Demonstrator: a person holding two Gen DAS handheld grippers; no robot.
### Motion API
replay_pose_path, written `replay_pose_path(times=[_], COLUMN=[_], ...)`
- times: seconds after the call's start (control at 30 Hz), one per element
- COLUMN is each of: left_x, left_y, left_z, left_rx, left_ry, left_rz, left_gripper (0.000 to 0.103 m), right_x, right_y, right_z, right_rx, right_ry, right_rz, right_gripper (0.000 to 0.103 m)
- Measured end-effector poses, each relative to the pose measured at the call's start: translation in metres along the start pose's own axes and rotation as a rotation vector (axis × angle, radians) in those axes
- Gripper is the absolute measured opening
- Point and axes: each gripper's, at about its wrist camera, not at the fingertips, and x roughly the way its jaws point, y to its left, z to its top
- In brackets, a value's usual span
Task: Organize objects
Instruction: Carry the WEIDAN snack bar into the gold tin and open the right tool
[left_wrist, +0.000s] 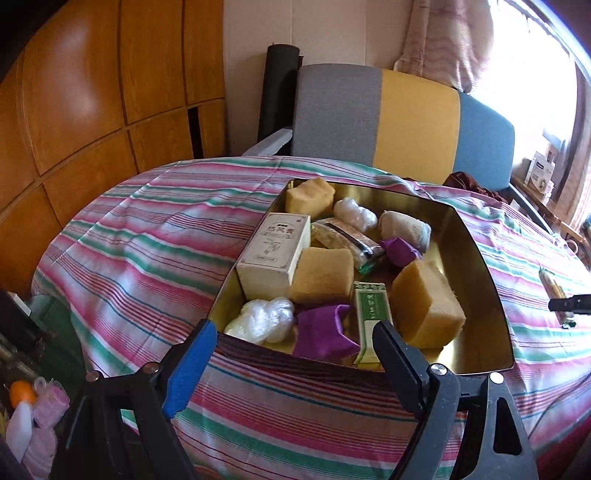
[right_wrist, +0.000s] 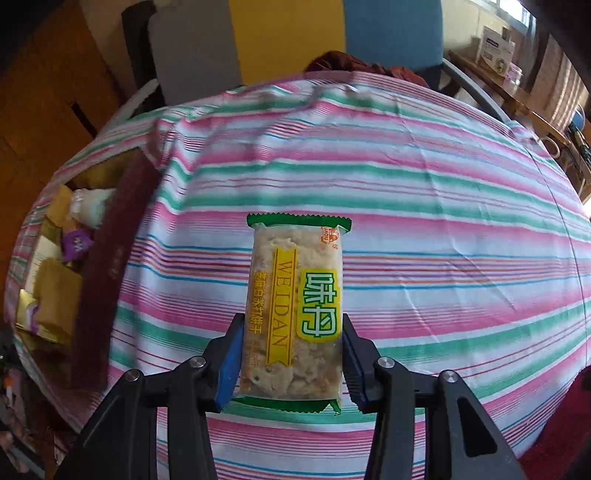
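Observation:
A gold-lined metal box (left_wrist: 476, 258) sits on the striped cloth, filled with yellow sponges (left_wrist: 323, 275), a white carton (left_wrist: 275, 251), purple wrapped pieces (left_wrist: 325, 336), clear plastic bundles (left_wrist: 264, 323) and a green carton (left_wrist: 371, 314). My left gripper (left_wrist: 291, 339) hovers open over the box's near edge, nothing between its fingers. In the right wrist view my right gripper (right_wrist: 293, 347) is shut on a green-edged cracker packet (right_wrist: 295, 302), held above the cloth. The same box (right_wrist: 99, 266) lies at that view's left edge.
A striped cloth (left_wrist: 147, 251) covers the table. A grey, yellow and blue chair back (left_wrist: 406, 122) stands behind it, with wooden cabinets (left_wrist: 92, 110) to the left. A small dark object (left_wrist: 554, 291) lies on the cloth right of the box. Clutter sits on a side shelf (right_wrist: 498, 48).

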Motion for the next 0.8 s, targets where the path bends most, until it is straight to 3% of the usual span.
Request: replay_pose_path(times=[0.13, 0.27, 0.4, 0.6, 0.8], left_x=[0.001, 0.003, 0.003, 0.005, 0.007], left_y=[0.009, 0.015, 0.022, 0.034, 0.036], left_z=[0.003, 0.003, 0.005, 0.01, 0.01], left_rx=[-0.02, -0.038, -0.058, -0.09, -0.089], left_ry=[-0.009, -0.001, -0.002, -0.003, 0.003], left_rz=[0.007, 0.01, 0.008, 0.034, 0.063], left_gripper=[0.087, 0.087, 0.087, 0.087, 0.093], right_x=[-0.027, -0.029, -0.008, 0.042, 0.061], right_y=[0.075, 0.154, 0.209, 0.228, 0.227], right_z=[0.01, 0.022, 0.035, 0.049, 0.043], right_rx=[-0.107, -0.223, -0.287, -0.256, -0.298], right_ry=[-0.055, -0.057, -0.03, 0.032, 0.03], right_rz=[0.115, 0.208, 0.212, 0.13, 0.066], right_gripper=[0.048, 0.048, 0.048, 0.048, 0.048])
